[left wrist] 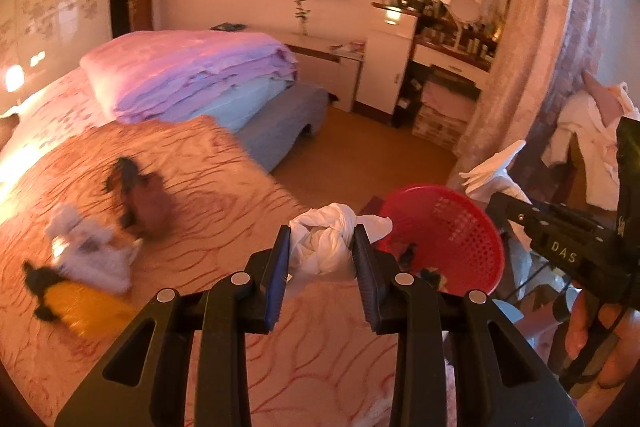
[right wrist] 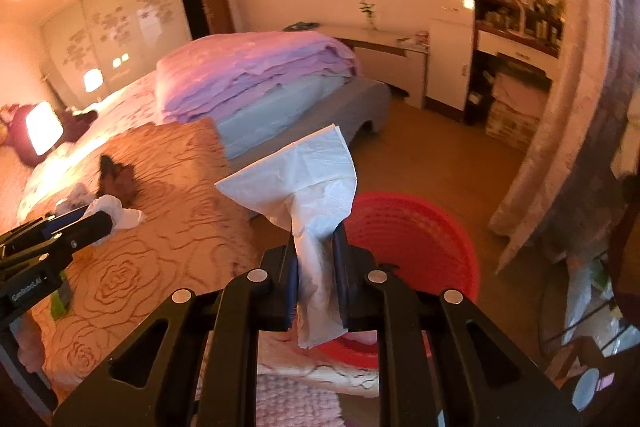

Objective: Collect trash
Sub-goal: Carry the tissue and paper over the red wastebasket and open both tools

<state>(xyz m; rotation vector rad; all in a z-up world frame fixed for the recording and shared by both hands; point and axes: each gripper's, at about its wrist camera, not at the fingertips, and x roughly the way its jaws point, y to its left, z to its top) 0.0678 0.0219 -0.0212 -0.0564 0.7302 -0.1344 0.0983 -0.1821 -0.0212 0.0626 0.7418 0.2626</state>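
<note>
In the left wrist view, the left gripper (left wrist: 322, 247) sits at the lower middle of the frame, its 2 fingers clamped on a crumpled tissue (left wrist: 320, 247) above the patterned bedspread (left wrist: 192, 163). A red basket (left wrist: 452, 239) stands on the floor just right of it, with small dark scraps inside. At the right edge the right gripper (left wrist: 496, 195) shows from the side, with white tissue at its tip.

In the right wrist view, the right gripper (right wrist: 316, 267) is closed tight on a flat tissue (right wrist: 304, 183) that fans out toward mid-frame, with the red basket (right wrist: 420, 239) just behind it. More scraps lie on the bed at left.
</note>
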